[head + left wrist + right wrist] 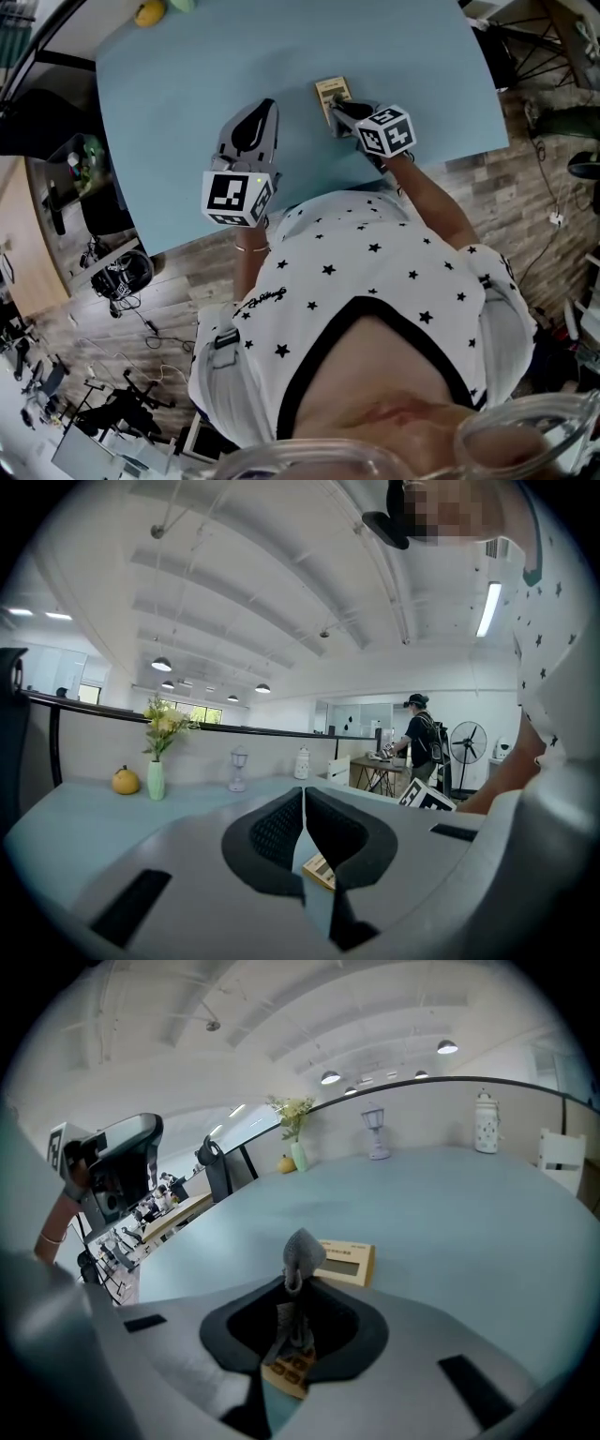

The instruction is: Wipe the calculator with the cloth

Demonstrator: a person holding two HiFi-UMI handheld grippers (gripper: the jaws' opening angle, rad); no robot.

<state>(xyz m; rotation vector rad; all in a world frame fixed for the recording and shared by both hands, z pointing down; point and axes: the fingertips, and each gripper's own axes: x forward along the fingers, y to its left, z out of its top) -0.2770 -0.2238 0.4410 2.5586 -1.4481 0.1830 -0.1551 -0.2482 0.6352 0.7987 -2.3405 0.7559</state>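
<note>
A beige calculator (333,94) lies flat on the light blue table (187,84). My right gripper (341,112) hovers over its near end, shut on a small grey cloth. In the right gripper view the cloth (302,1254) bunches up above the closed jaws of that gripper (294,1286). The calculator's display end (343,1262) lies just beyond it, and the keys (289,1372) show below. My left gripper (265,108) is off to the left of the calculator, clear of it. Its jaws (303,795) are shut on nothing, and a corner of the calculator (321,869) shows beneath them.
At the table's far edge stand a yellow fruit (125,780), a green vase of flowers (156,778), a small lantern (238,769) and a white jar (302,762). A person (418,735) stands by a desk in the background. The table's near edge (309,192) runs just below the grippers.
</note>
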